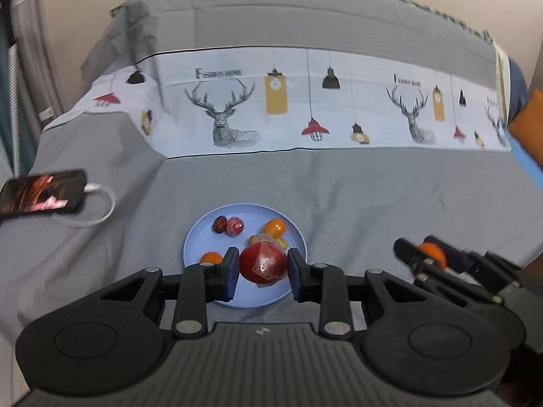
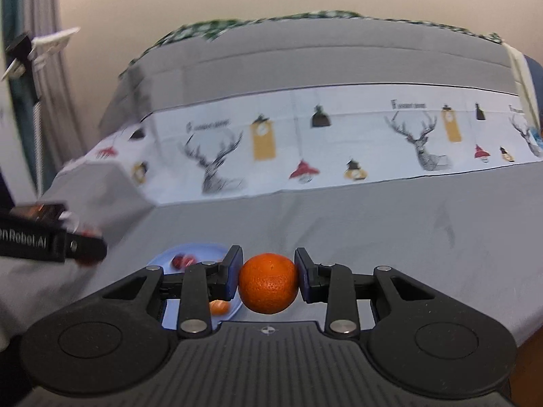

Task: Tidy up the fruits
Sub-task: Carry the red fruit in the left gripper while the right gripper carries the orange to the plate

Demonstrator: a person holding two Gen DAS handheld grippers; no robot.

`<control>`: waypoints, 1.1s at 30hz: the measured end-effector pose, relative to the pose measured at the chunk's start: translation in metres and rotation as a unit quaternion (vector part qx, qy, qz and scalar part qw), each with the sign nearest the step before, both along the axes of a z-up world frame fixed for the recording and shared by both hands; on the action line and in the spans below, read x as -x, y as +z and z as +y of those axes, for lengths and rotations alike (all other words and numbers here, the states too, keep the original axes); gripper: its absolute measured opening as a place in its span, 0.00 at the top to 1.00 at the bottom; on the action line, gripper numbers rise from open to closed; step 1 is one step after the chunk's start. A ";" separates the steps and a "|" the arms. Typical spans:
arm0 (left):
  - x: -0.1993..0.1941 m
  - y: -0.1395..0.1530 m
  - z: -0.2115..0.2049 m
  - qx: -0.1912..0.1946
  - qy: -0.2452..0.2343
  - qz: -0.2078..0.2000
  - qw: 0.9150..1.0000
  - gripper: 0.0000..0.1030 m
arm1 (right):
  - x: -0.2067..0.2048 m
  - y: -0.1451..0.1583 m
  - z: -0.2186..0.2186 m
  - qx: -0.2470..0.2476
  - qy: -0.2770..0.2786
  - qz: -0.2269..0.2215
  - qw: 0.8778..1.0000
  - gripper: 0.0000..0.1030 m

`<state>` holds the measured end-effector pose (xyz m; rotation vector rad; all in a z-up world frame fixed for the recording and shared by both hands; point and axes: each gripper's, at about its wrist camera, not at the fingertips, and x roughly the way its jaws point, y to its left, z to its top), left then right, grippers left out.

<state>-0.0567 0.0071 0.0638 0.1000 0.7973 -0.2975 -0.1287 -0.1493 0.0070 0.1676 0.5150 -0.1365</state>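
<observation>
My left gripper point(image 1: 260, 268) is shut on a dark red fruit point(image 1: 262, 263) with a crinkled plastic sticker, held above the near part of a light blue plate point(image 1: 200, 237). On the plate lie two small red fruits point(image 1: 228, 225), a yellow-orange fruit point(image 1: 274, 228) and a small orange one point(image 1: 211, 257). My right gripper point(image 2: 268, 278) is shut on a round orange point(image 2: 268, 283); in the left wrist view the orange point(image 1: 432, 254) and that gripper show at the right, off the plate. The plate point(image 2: 203, 251) lies low left in the right wrist view.
A grey cloth with a white band of deer and lamp prints point(image 1: 271, 101) covers the surface. A phone point(image 1: 40, 191) with a lit screen and a white cable point(image 1: 98, 203) lies at the left. An orange object point(image 1: 529, 118) sits at the right edge.
</observation>
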 end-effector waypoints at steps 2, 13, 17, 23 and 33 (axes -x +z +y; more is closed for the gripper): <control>0.012 -0.002 0.012 0.003 0.005 0.000 1.000 0.67 | 0.007 0.003 0.016 0.013 0.014 0.000 1.000 0.66; 0.046 0.003 0.077 0.044 0.059 -0.031 0.997 0.67 | 0.032 0.019 0.082 0.087 0.108 -0.011 0.990 0.66; 0.053 0.001 0.089 0.040 0.068 -0.041 0.996 0.67 | 0.030 0.018 0.093 0.093 0.120 -0.005 0.988 0.66; 0.044 -0.014 0.094 0.024 0.076 -0.023 0.997 0.67 | 0.024 0.011 0.096 0.090 0.131 0.009 0.987 0.66; 0.015 -0.031 0.089 0.005 0.060 0.002 0.998 0.67 | 0.002 -0.002 0.098 0.096 0.141 0.022 0.985 0.66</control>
